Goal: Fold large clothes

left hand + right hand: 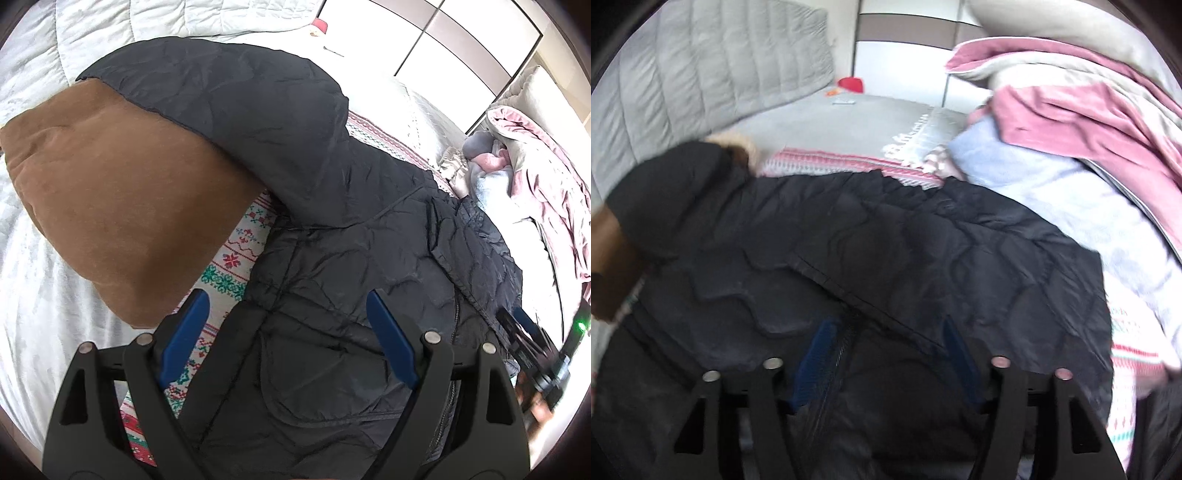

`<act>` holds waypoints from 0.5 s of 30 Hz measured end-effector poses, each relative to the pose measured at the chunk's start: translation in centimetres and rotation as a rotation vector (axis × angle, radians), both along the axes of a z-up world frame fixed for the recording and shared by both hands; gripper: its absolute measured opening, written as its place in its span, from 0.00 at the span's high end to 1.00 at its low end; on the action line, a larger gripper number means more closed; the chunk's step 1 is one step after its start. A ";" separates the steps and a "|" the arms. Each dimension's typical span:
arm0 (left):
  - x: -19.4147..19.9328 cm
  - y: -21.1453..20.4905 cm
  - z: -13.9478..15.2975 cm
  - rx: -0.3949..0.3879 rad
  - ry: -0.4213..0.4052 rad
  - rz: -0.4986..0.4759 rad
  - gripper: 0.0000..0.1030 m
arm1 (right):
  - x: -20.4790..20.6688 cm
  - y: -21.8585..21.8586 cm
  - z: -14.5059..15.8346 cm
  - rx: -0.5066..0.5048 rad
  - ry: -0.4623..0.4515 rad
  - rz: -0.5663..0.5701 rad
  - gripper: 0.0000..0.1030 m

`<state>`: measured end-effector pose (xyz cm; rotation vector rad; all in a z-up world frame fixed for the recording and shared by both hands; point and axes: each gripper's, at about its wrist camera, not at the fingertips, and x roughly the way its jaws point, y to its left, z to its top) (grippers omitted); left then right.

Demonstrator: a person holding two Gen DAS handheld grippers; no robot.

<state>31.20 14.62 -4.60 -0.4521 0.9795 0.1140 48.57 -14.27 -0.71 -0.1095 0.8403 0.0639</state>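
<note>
The black quilted jacket (332, 229) lies spread on a patterned blanket (236, 251) on the bed (44, 258). In the left wrist view its hood (229, 110), with a brown lining (110, 199), extends toward 10 o'clock, and the body runs down toward 5 o'clock. The long axis therefore runs from 10 o'clock to 5 o'clock across that view.

Left gripper (291, 332): jaws spread wide, nothing between the blue pads (391, 343). It sits over the jacket body; the left pad overlaps the jacket's edge where it meets the blanket. Contact with the fabric cannot be confirmed.

Right gripper (886, 354): jaws also spread, holding nothing. It is over the front of the jacket, with the zipper line (846, 339) running up between the pads, closer to the left one. This view is blurred, so fine detail is unreliable. The right gripper also shows in the left wrist view at 4 o'clock (532, 343).

A pile of pink and pale laundry (1071, 122) lies at 2 o'clock in the right wrist view, touching the jacket's far edge.

Judgement: both grippers are over the body, well apart from the hood. The left gripper is nearer the hood side. A fold probably requires each gripper to move outward to an edge and close on it.
</note>
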 end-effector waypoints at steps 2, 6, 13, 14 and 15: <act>0.0 0.3 0.0 0.002 0.001 0.005 0.15 | -1.2 -0.9 0.7 -0.001 0.016 -0.020 0.32; -0.1 2.6 0.5 -0.014 -0.018 0.062 0.15 | -4.4 -1.5 1.9 -0.055 0.072 -0.054 0.32; -0.1 7.2 0.8 -0.018 -0.033 0.204 0.15 | -11.5 -3.1 -0.3 0.273 0.153 -0.118 0.04; 0.1 7.8 0.8 -0.019 -0.031 0.208 0.16 | -11.9 -2.5 -1.7 0.270 0.196 -0.080 0.04; 0.3 8.6 0.9 -0.027 -0.033 0.224 0.15 | -12.2 -2.3 -2.4 0.257 0.212 -0.073 0.04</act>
